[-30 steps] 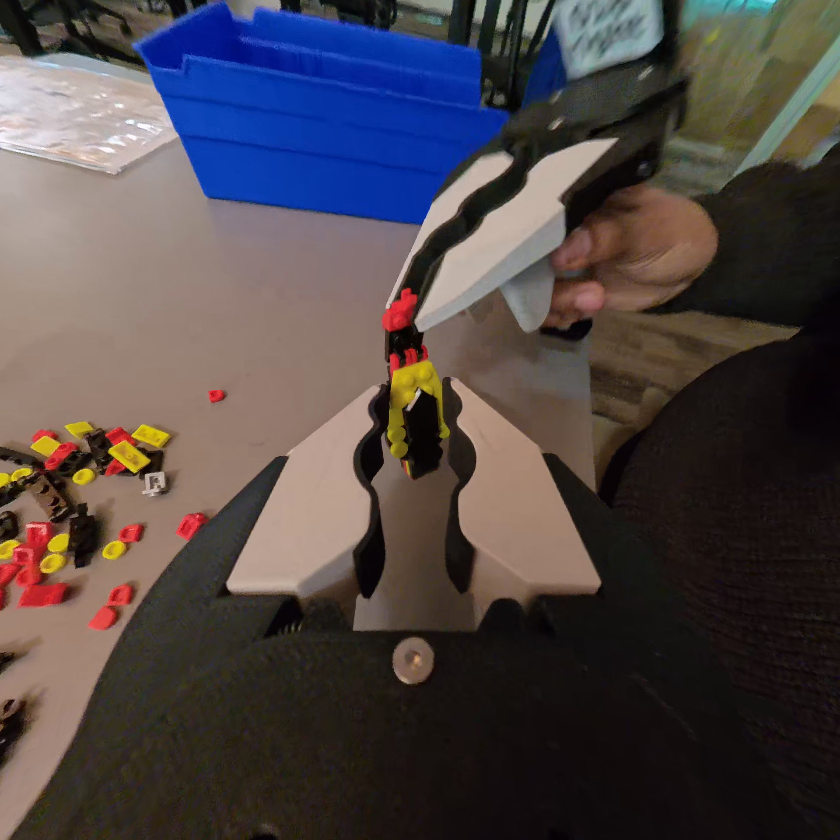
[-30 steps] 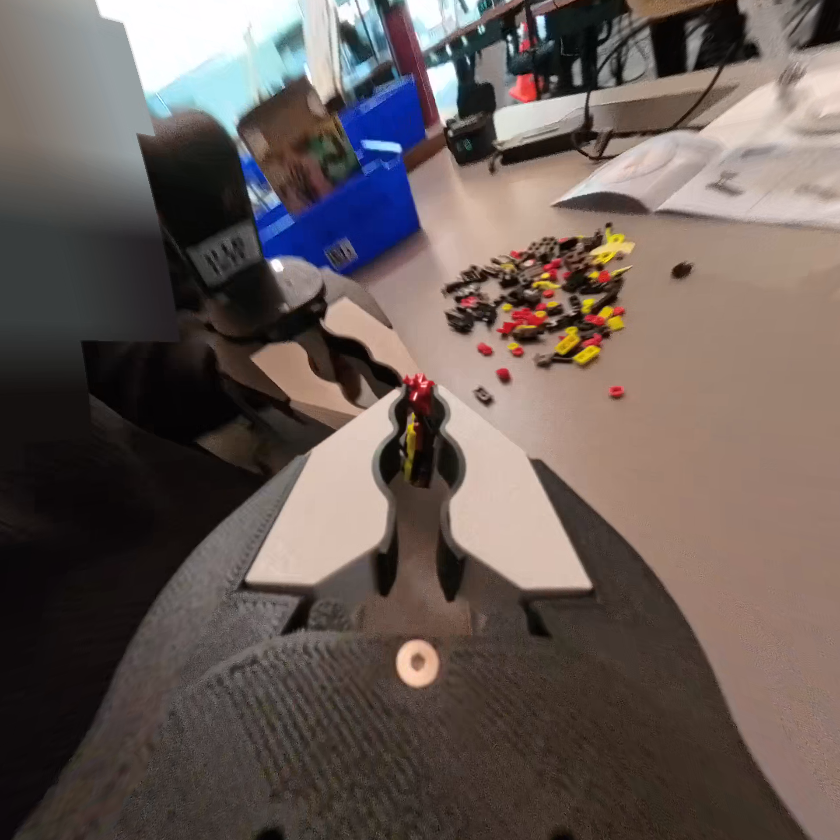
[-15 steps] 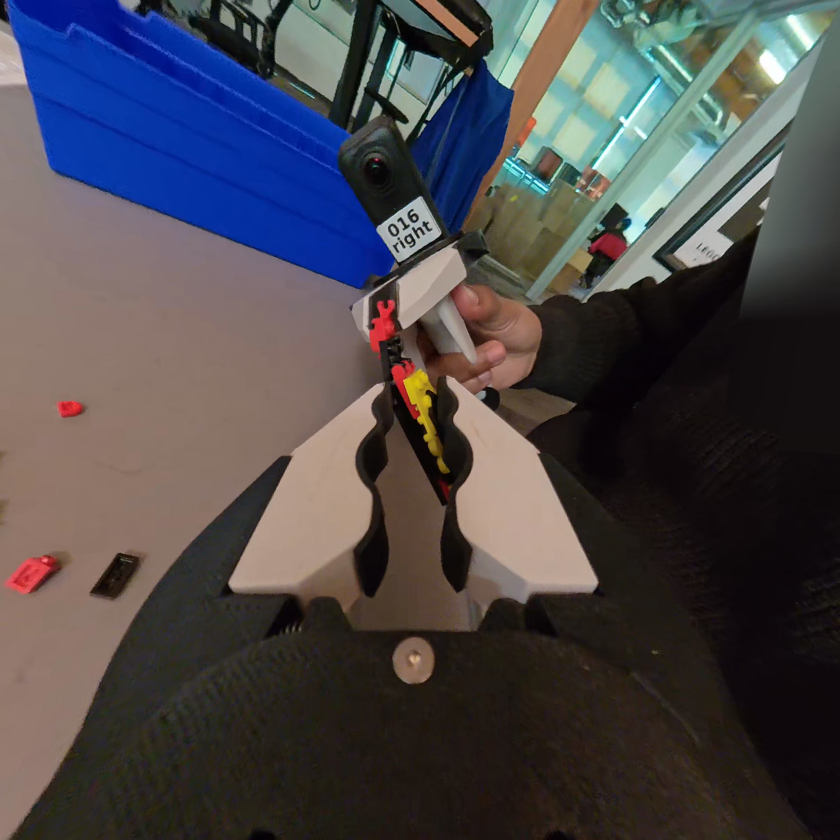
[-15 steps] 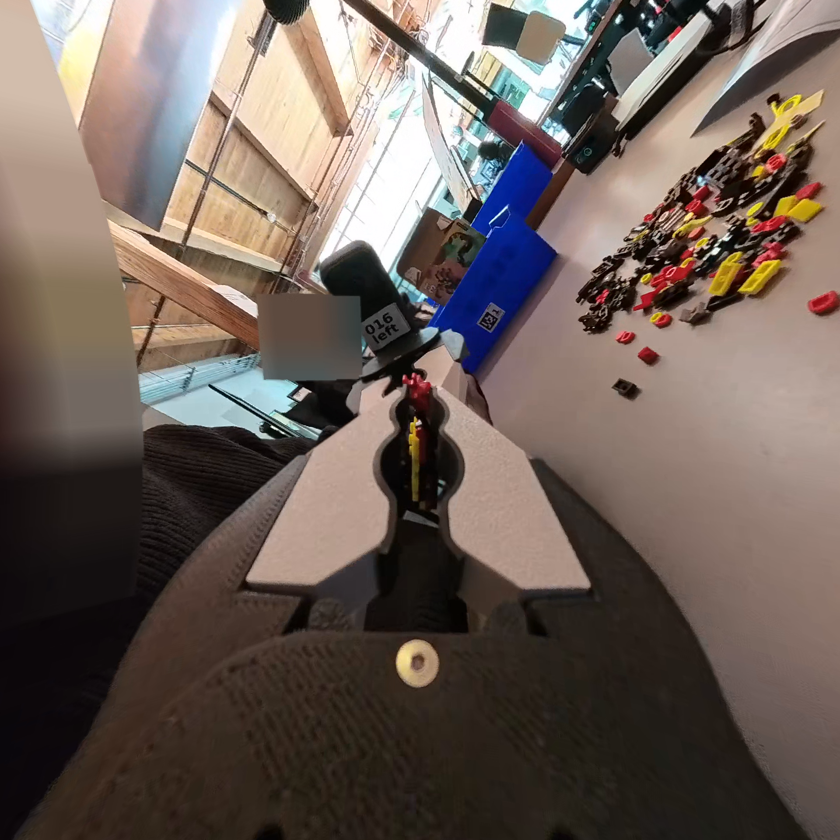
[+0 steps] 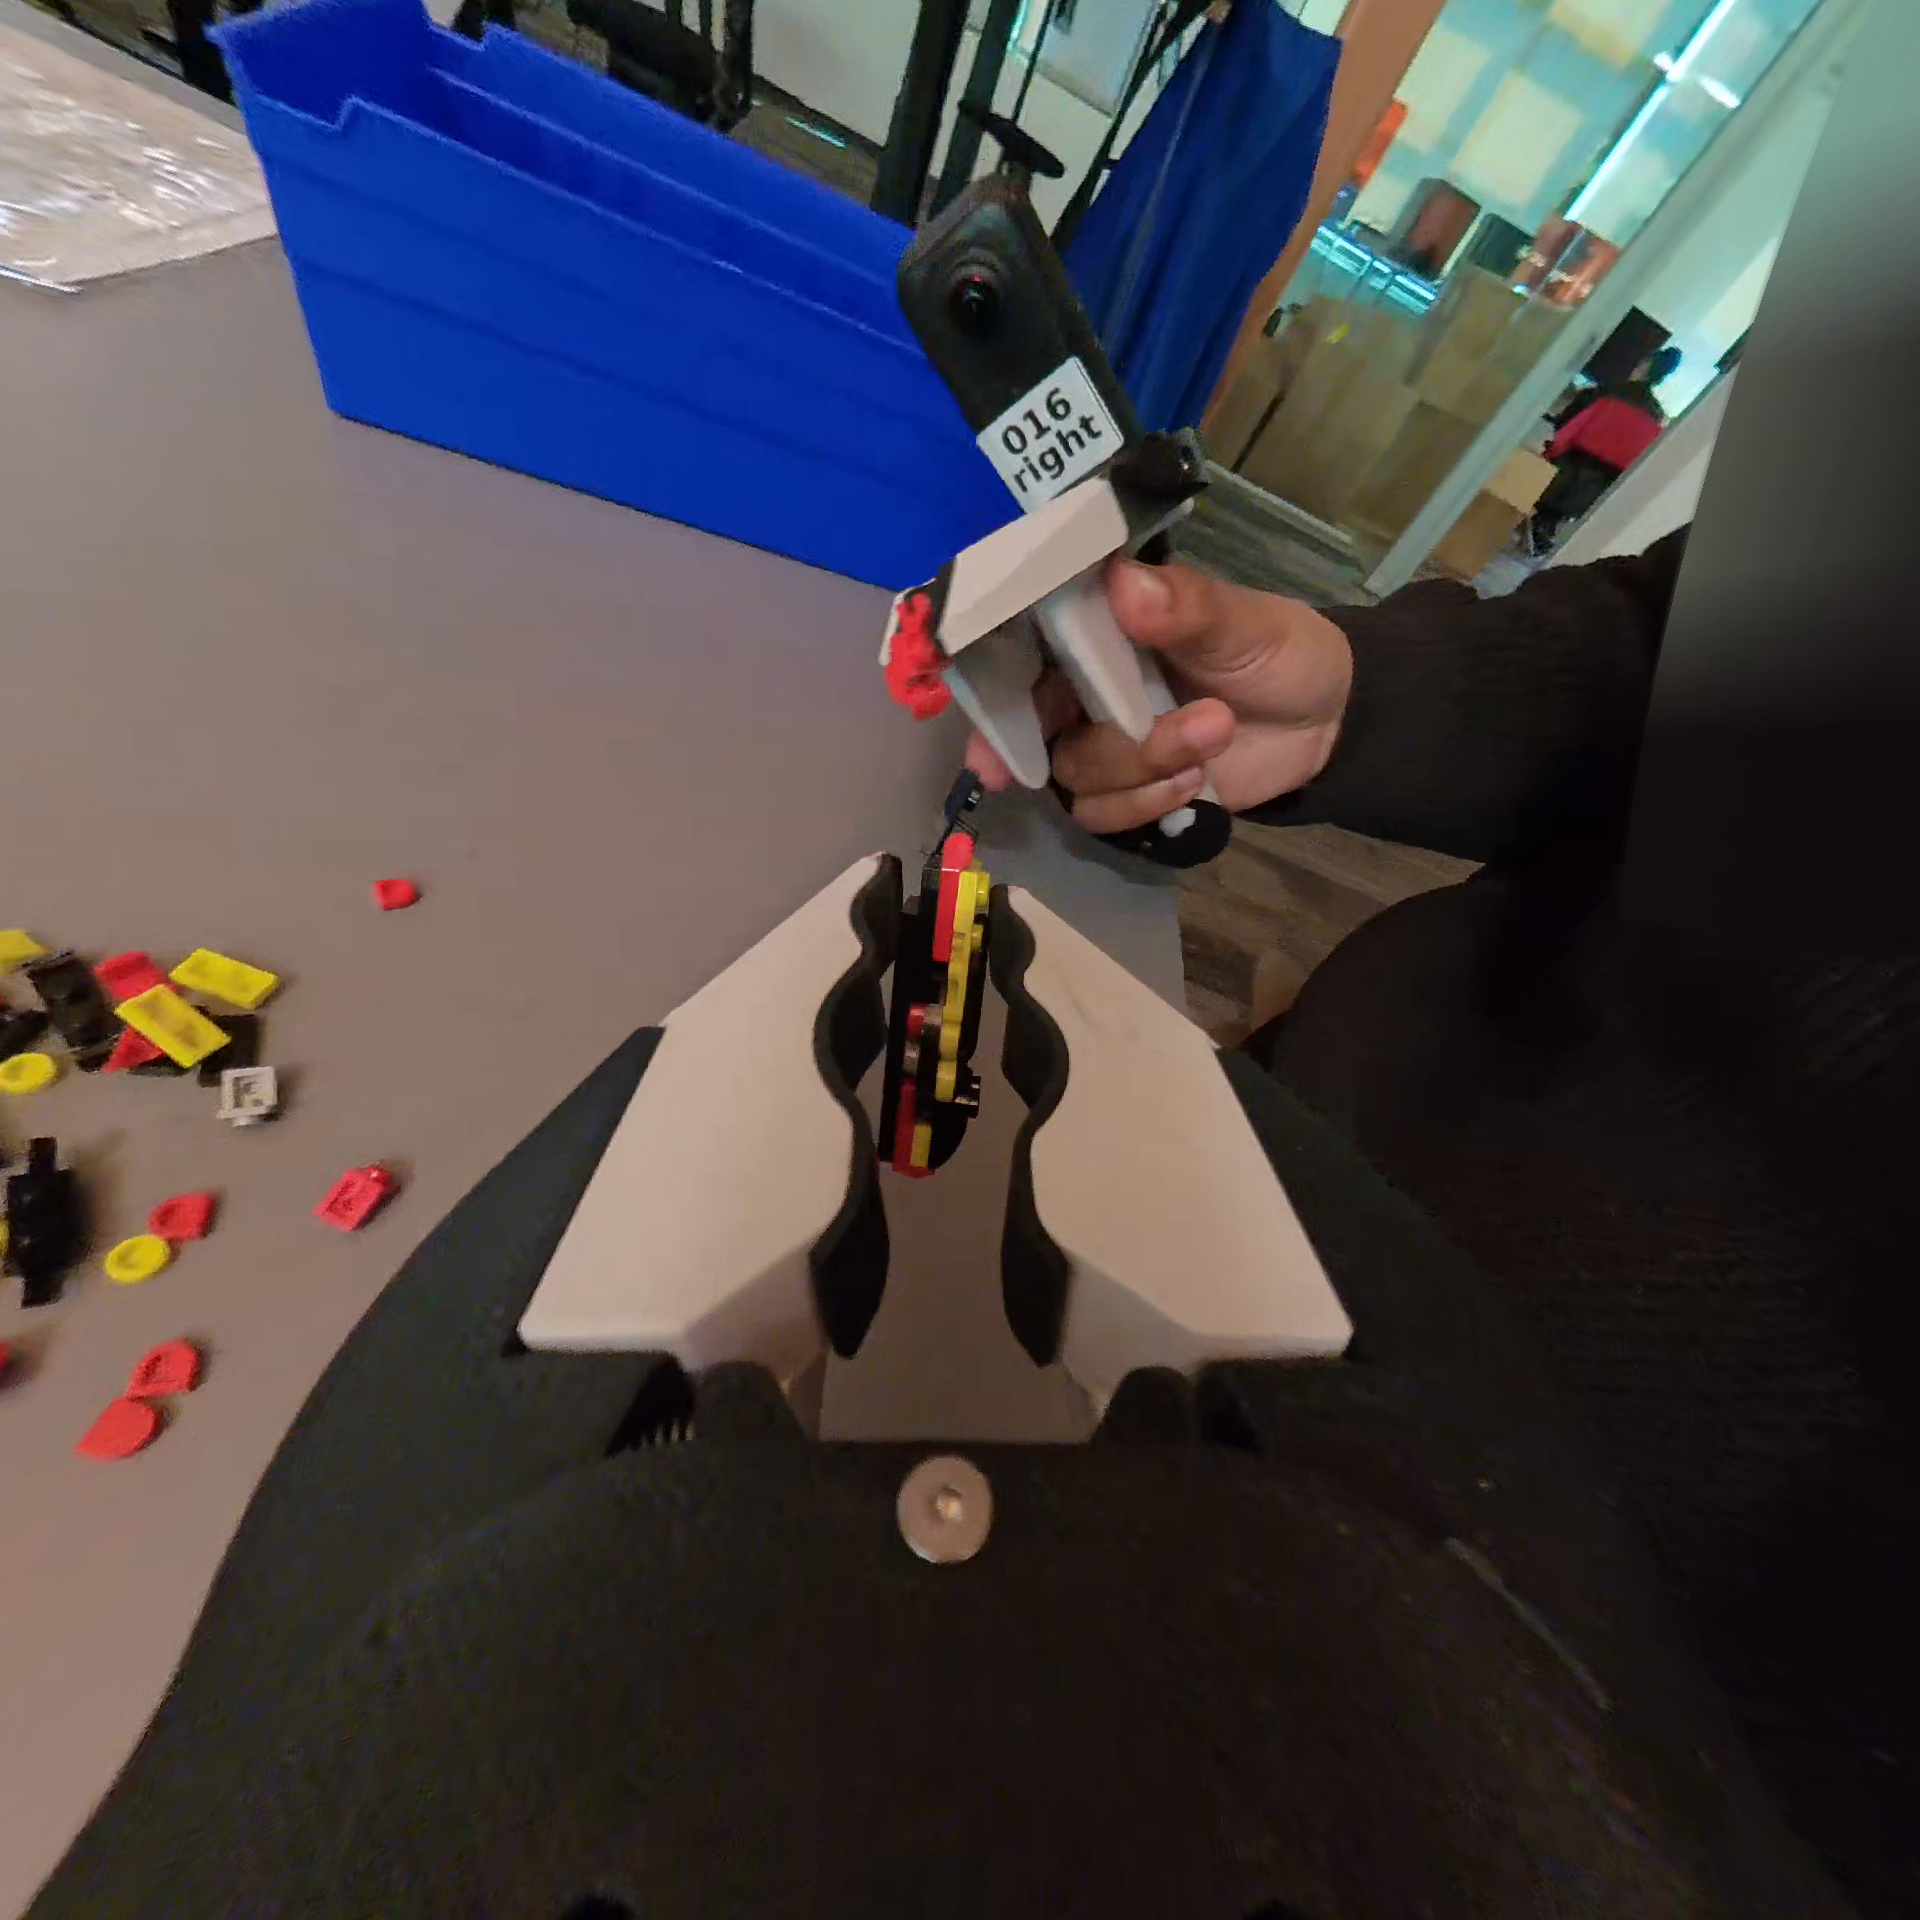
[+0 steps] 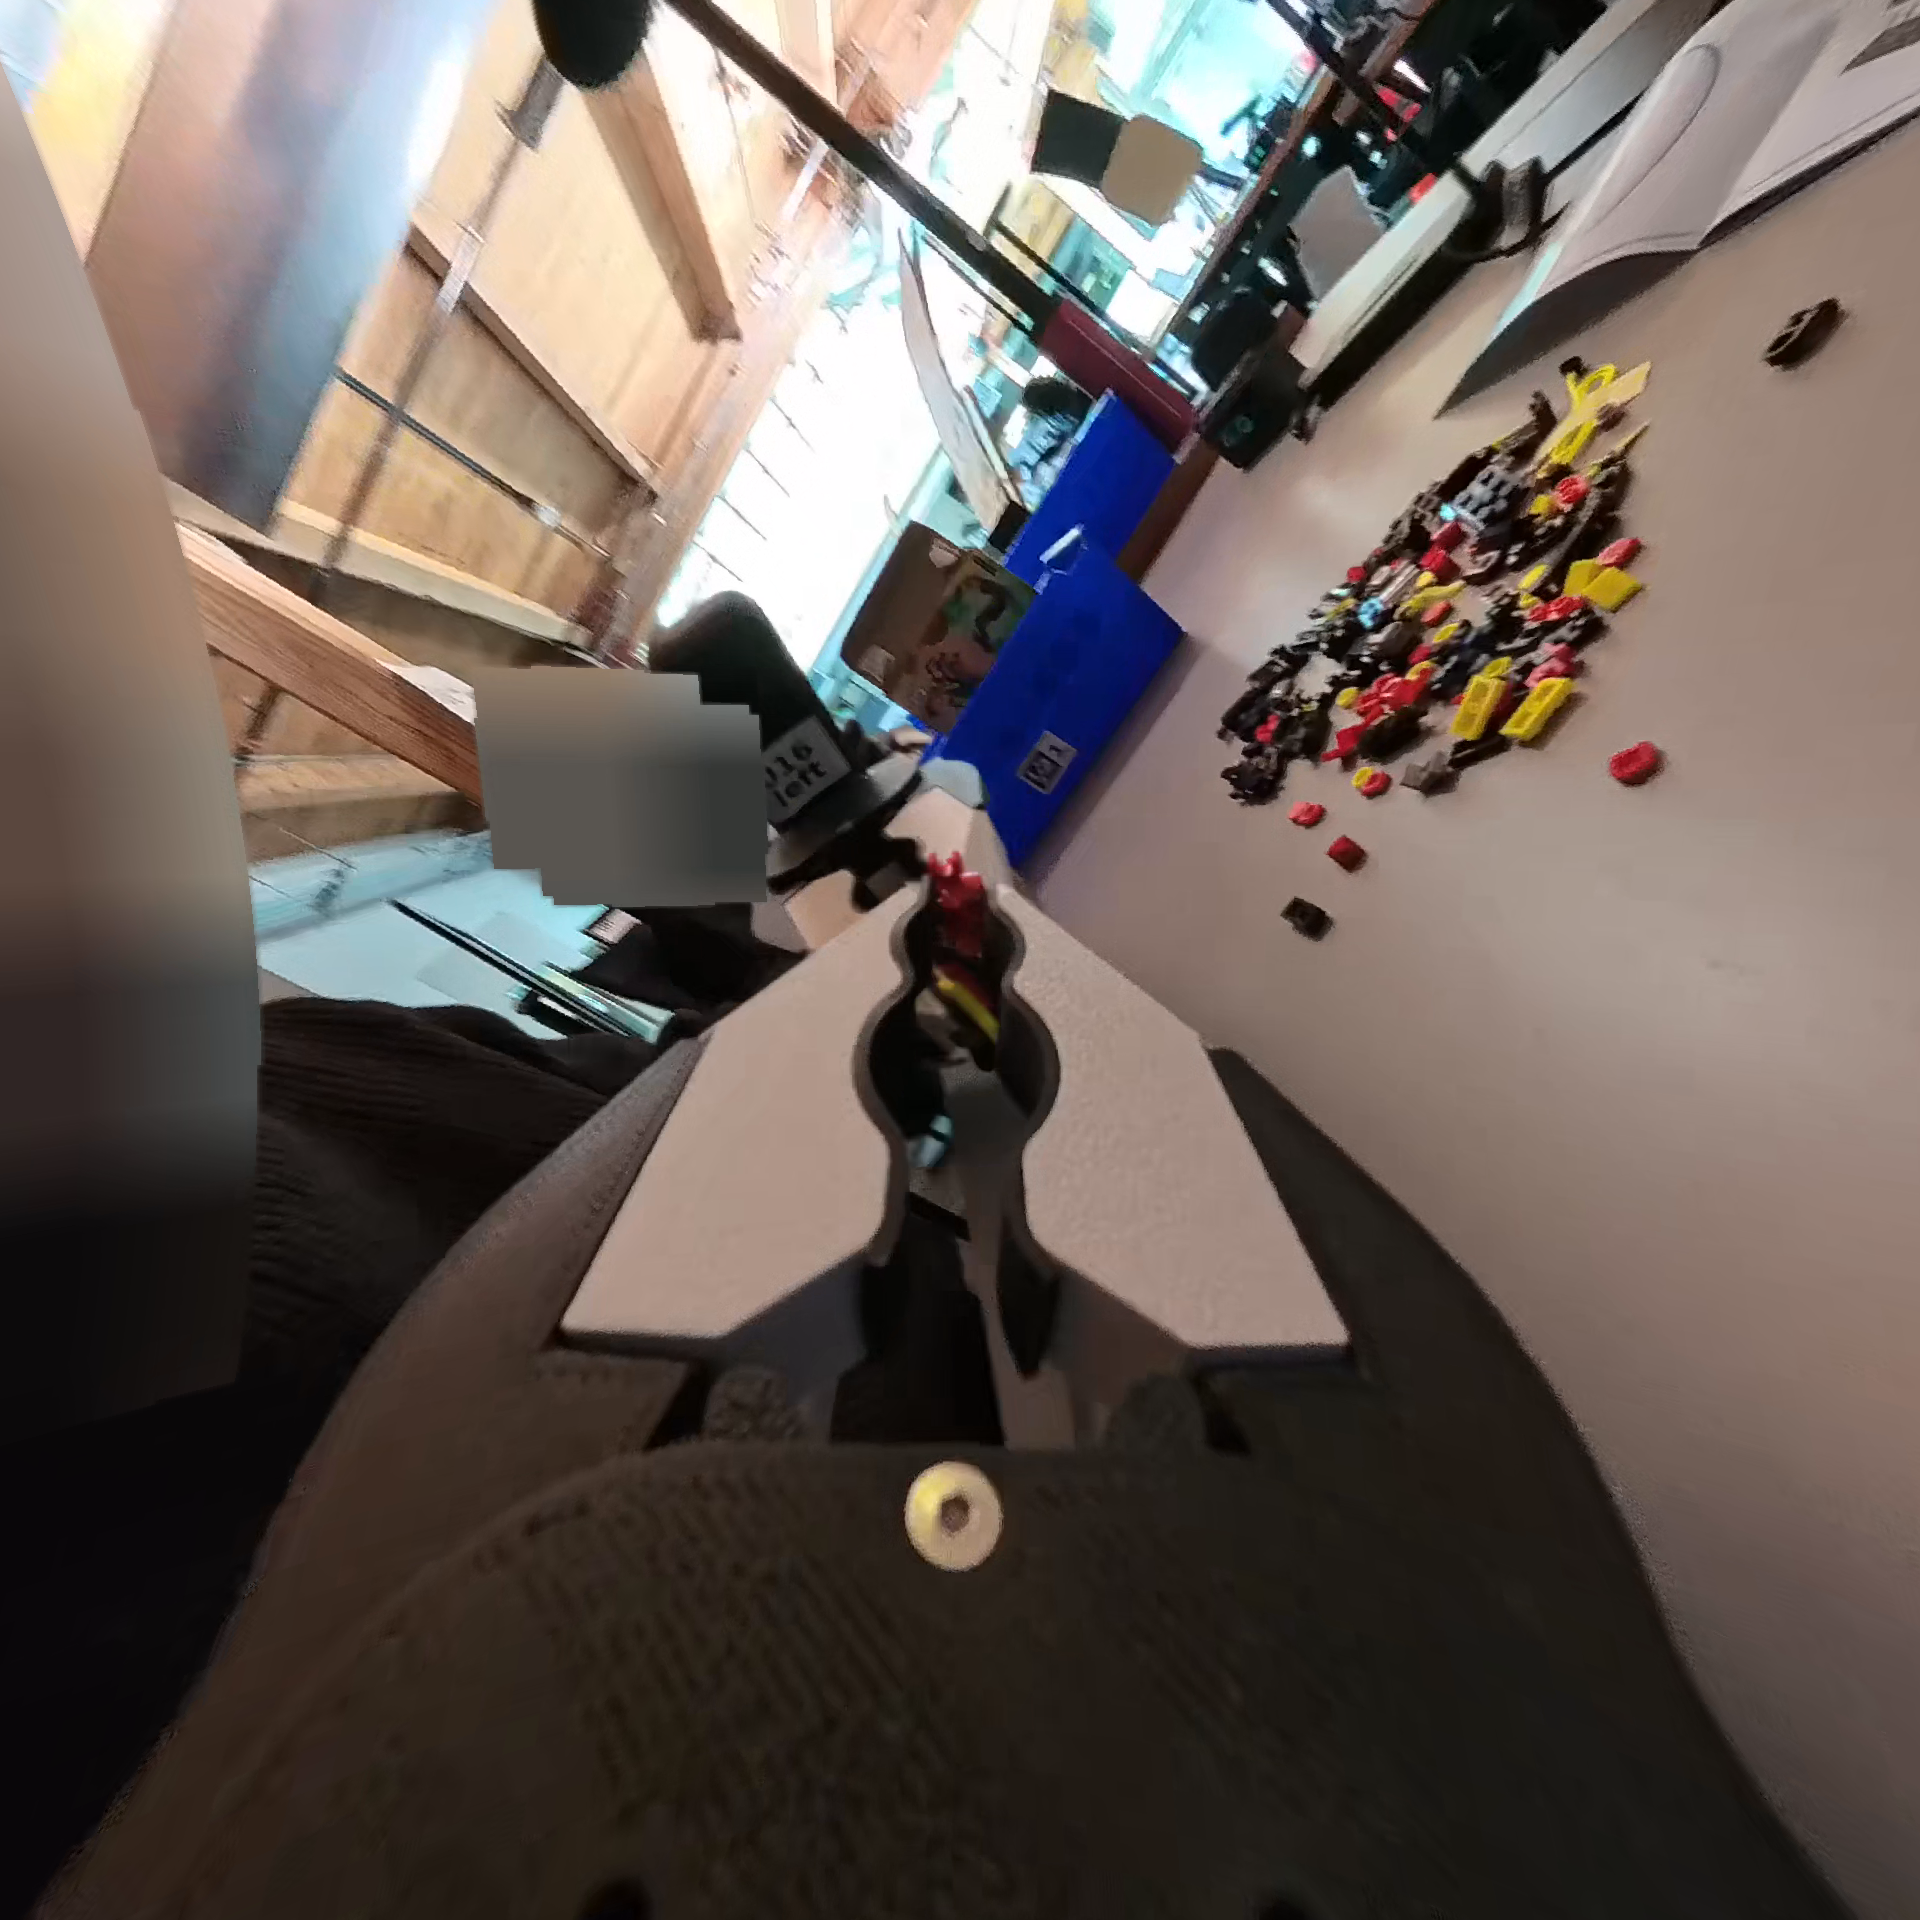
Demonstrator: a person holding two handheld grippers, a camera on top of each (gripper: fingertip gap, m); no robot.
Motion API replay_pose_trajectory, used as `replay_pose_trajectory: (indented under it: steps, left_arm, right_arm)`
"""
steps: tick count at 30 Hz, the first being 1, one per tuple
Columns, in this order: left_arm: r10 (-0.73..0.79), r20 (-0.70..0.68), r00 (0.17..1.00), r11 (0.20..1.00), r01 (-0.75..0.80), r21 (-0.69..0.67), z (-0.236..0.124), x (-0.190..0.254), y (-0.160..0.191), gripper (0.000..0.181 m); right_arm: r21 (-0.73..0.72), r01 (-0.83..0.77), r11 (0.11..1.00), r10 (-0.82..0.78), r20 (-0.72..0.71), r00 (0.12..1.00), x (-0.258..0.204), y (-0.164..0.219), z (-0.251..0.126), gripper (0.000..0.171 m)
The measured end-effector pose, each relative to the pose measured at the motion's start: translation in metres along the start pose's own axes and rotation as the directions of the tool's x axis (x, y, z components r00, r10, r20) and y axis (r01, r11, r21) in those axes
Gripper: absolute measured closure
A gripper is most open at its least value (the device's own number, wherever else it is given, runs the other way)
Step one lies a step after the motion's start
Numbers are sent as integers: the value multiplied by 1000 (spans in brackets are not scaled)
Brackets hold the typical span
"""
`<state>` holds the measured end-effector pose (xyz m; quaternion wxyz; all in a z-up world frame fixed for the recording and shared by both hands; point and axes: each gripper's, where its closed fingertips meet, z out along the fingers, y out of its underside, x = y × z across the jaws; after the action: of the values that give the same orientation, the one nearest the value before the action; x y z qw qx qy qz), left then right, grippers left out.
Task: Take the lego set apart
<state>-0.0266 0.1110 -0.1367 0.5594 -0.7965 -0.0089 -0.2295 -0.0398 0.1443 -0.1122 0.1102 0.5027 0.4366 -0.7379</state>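
My left gripper (image 5: pixel 940 883) is shut on a flat black, yellow and red lego assembly (image 5: pixel 935 1029) and holds it edge-up above the table's near edge. My right gripper (image 5: pixel 914 644), in a person's hand (image 5: pixel 1195 707), is above and just beyond it, shut on a small red piece (image 5: pixel 916 665). There is a gap between the red piece and the assembly. In the right wrist view the right gripper (image 6: pixel 956 894) pinches the red piece (image 6: pixel 956 909) at its tips. The assembly (image 6: pixel 971 1003) shows behind, through the gap between the fingers.
Loose red, yellow and black lego pieces (image 5: pixel 156 1039) lie scattered on the grey table (image 5: pixel 468 675), to the left of the left gripper; the pile (image 6: pixel 1455 644) also shows in the right wrist view. A blue bin (image 5: pixel 623 301) stands at the far side. An open booklet (image 6: pixel 1662 156) lies beyond the pile. My right fingertips sit around 5 cm from my left ones.
The red piece has come away from the assembly. My right gripper has moved up and away with it. My left gripper has turned back toward the table and the loose pieces.
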Motion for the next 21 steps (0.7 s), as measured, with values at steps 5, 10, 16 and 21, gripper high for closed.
replay_pose_trajectory:
  steps: [5,10,16,21]
  left_arm:
    - [-47,43,998,996,50,-80,4,-11,17,167]
    - [-69,40,997,989,74,-125,8,-14,27,167]
    - [-29,59,998,990,37,-138,8,-15,29,167]
    - [-3,67,998,990,12,-143,9,-15,30,167]
  right_arm:
    - [-20,-50,999,51,23,998,4,6,1,164]
    - [-149,248,957,-259,-53,964,6,19,5,165]
    - [-277,885,375,-927,-90,365,-25,12,5,165]
    - [-219,914,343,-939,-80,334,-39,10,2,165]
